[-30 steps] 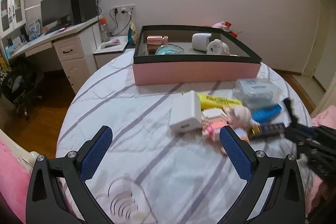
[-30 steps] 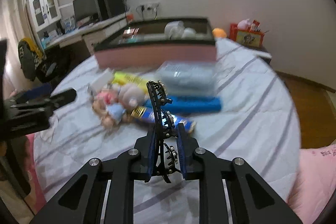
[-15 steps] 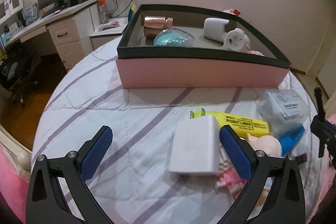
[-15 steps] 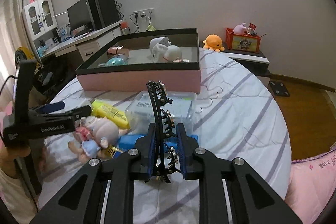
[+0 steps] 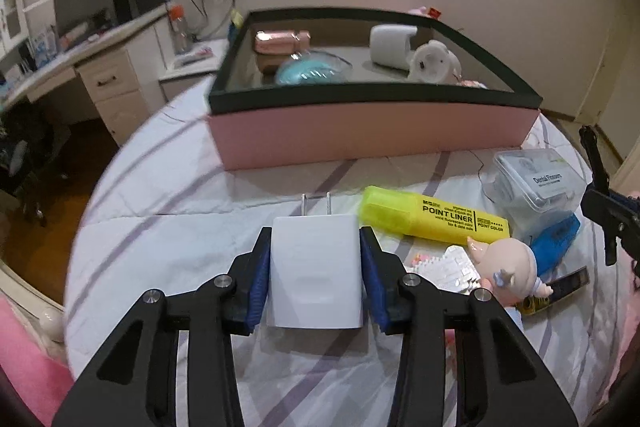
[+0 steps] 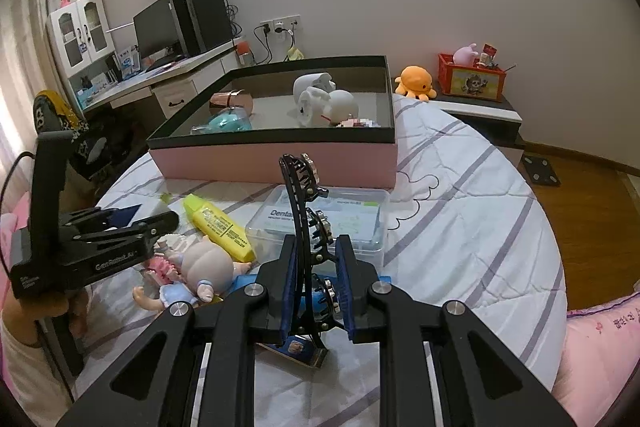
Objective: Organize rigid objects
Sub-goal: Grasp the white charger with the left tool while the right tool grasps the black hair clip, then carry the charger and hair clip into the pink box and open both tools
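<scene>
Two grippers work over the striped bed [image 5: 168,187], where a pink box [image 5: 372,131] with a black rim sits at twelve o'clock. At four o'clock of it lie a clear dental-floss case [image 5: 536,183], a yellow highlighter [image 5: 436,217] and a doll [image 5: 508,267]. The left gripper [image 5: 316,263] has its jaws closing on the white charger [image 5: 316,275], pads against both sides. The right gripper [image 6: 316,287] is clamped on a black hair claw [image 6: 304,211].

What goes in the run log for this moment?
left gripper: closing on charger | right gripper: holds hair clip | box: ahead, part-filled
</scene>
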